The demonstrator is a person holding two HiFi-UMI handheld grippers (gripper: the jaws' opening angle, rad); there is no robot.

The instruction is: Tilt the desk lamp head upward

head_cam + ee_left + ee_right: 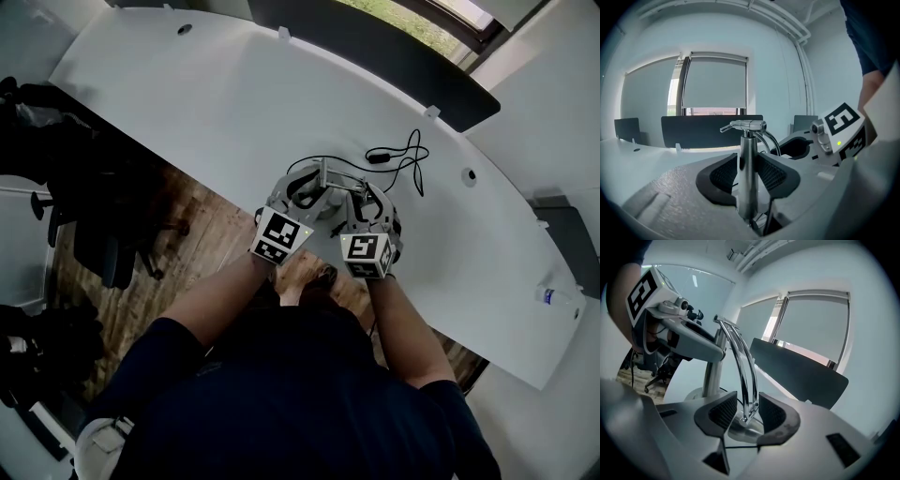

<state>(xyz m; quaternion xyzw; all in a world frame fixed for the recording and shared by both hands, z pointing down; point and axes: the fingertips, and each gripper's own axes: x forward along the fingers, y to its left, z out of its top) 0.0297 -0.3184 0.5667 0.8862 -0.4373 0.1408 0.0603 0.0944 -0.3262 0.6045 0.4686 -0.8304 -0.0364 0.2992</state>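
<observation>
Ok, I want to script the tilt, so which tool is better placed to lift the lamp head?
Right. The right tool stands open astride the curved arm just where it joins the lamp head. The left tool is open around the upright post, so it is better suited to steadying.

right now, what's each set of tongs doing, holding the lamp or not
Left tongs: open, straddling the upright chrome lamp post, not gripping it.
Right tongs: open, around the curved twin chrome lamp rods, not gripping them.
</observation>
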